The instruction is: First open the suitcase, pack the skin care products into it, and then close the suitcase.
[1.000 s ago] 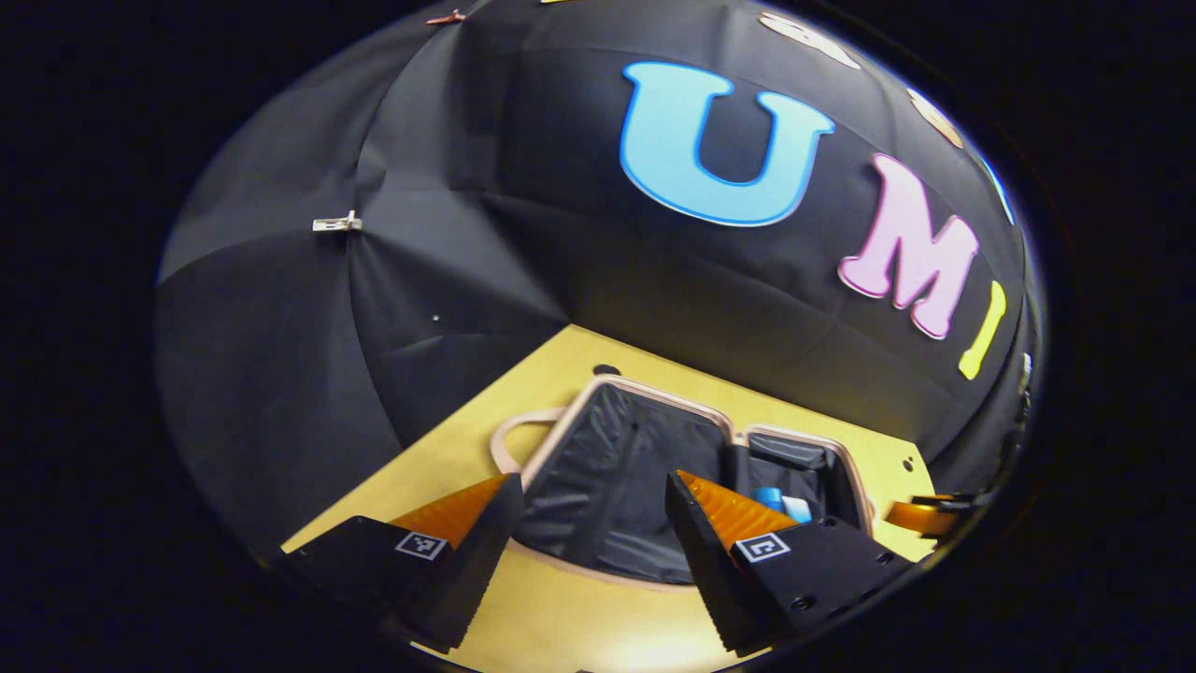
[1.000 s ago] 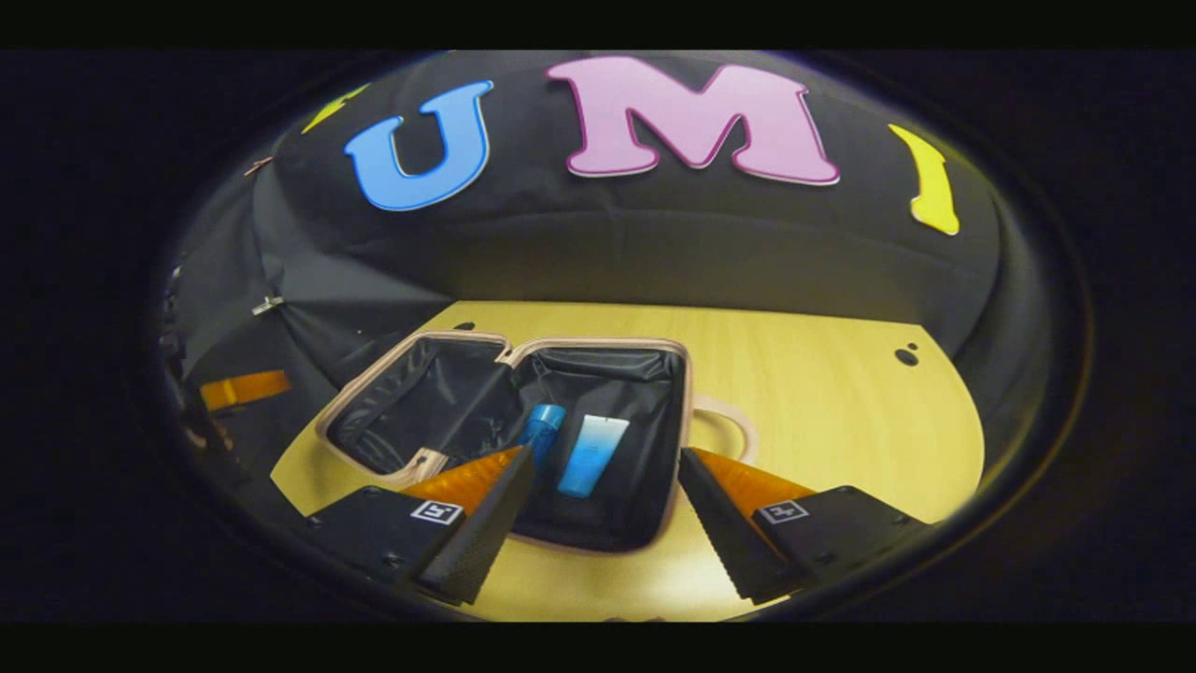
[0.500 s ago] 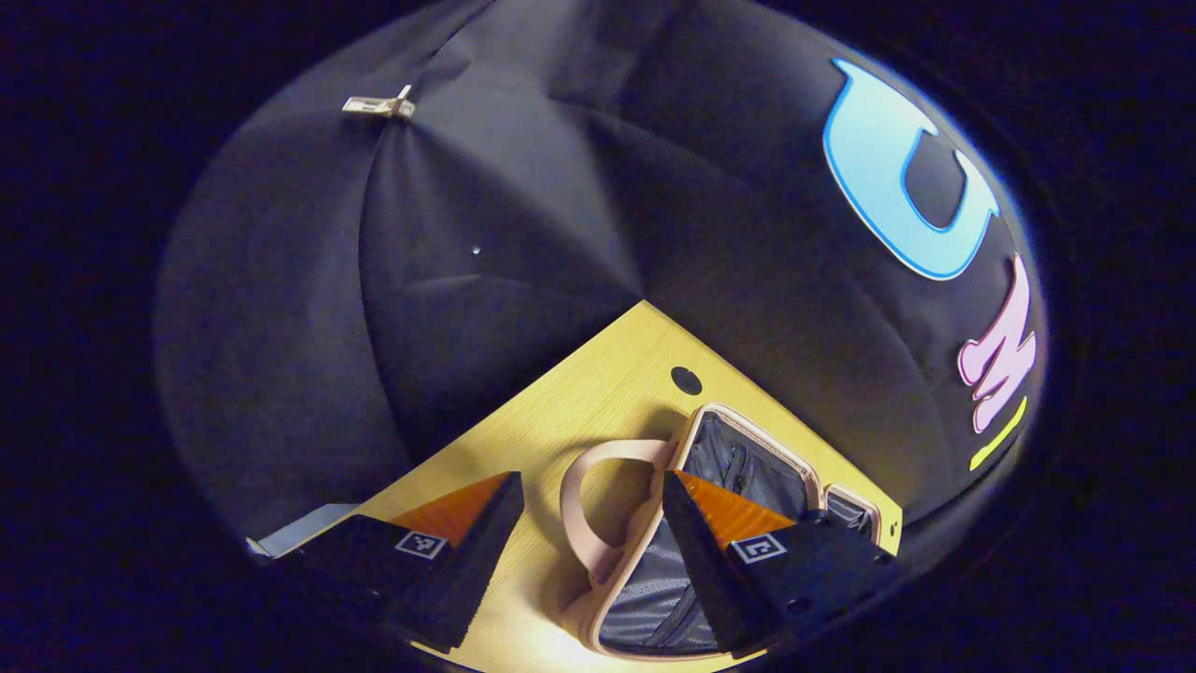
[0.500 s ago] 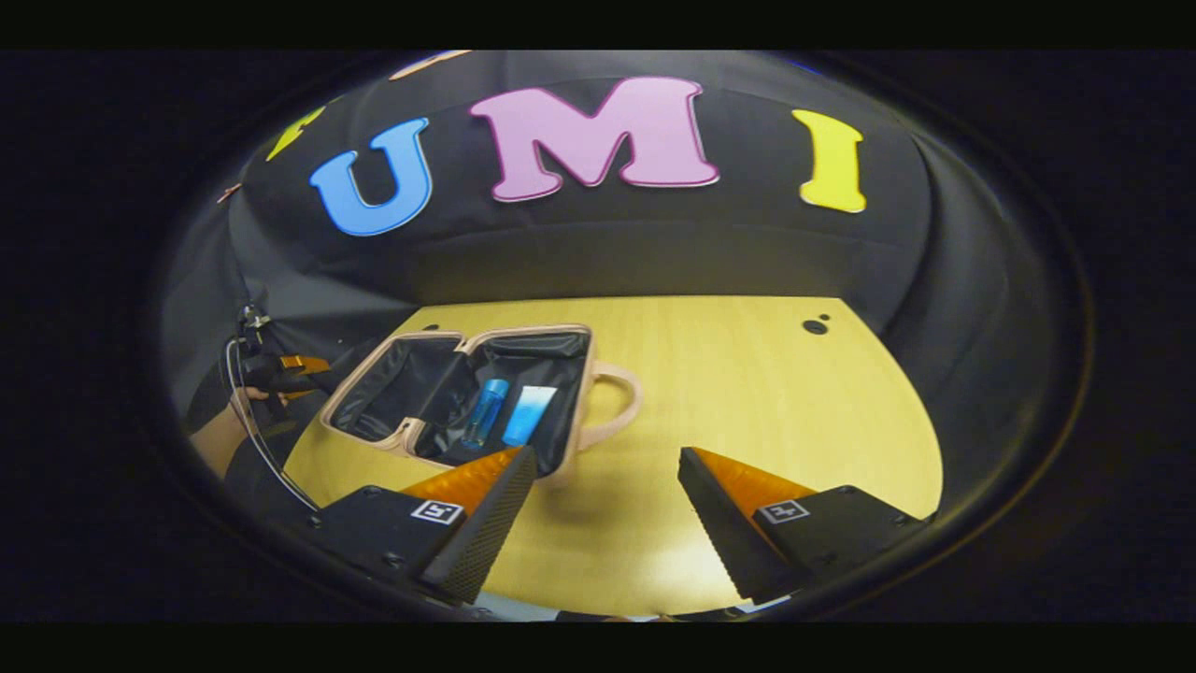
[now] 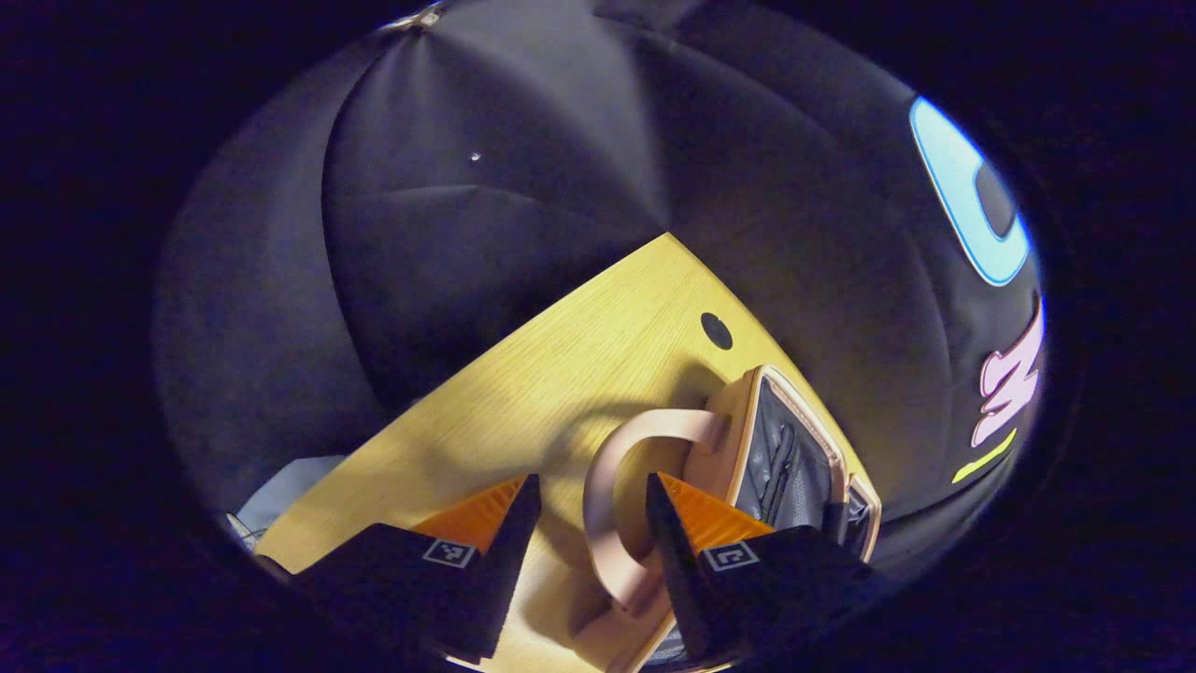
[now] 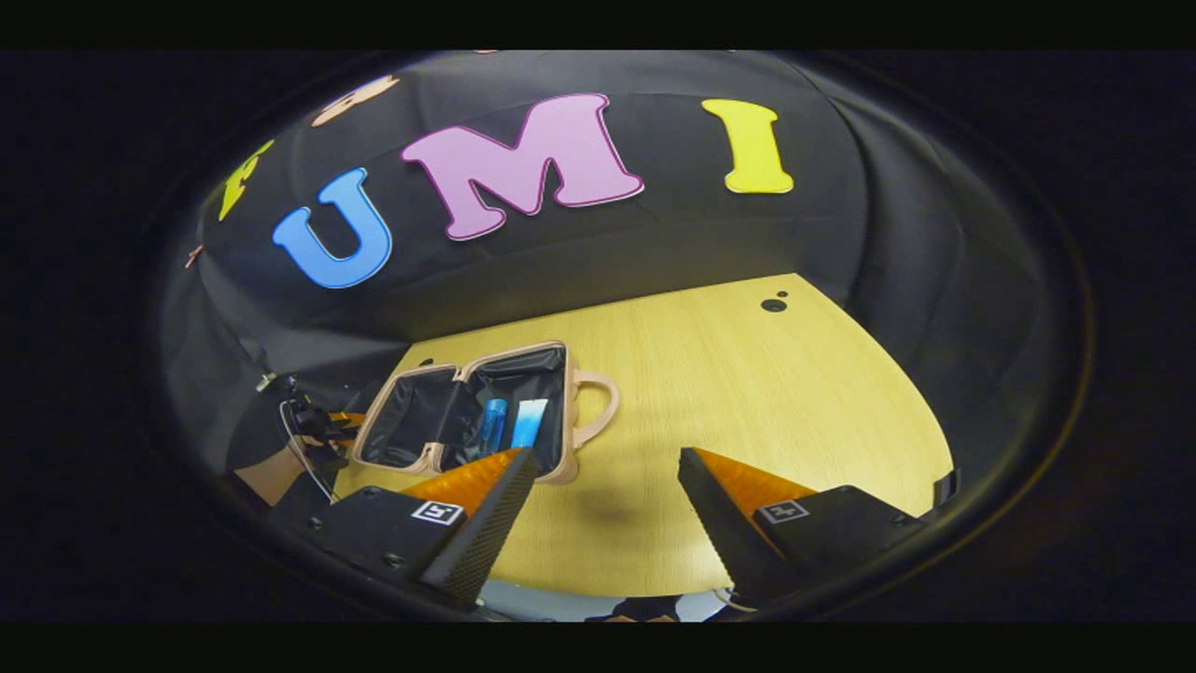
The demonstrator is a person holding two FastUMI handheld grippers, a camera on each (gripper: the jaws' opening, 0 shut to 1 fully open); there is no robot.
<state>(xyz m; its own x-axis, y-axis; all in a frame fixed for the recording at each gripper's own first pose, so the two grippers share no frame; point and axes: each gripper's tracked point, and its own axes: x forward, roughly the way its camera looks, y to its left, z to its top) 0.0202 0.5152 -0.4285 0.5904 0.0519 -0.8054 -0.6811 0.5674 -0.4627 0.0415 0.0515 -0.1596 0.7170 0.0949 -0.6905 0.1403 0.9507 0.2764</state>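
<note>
Two skin care products [image 6: 509, 422] lie in the open suitcase [image 6: 448, 430], right gripper view.

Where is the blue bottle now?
In the right gripper view, the blue bottle lies inside the open suitcase, left of the pale tube.

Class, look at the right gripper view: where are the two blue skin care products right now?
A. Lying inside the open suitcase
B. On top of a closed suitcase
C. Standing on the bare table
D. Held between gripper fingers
A: the blue bottle and the blue tube lie side by side inside the open suitcase, on its dark lining.
</note>
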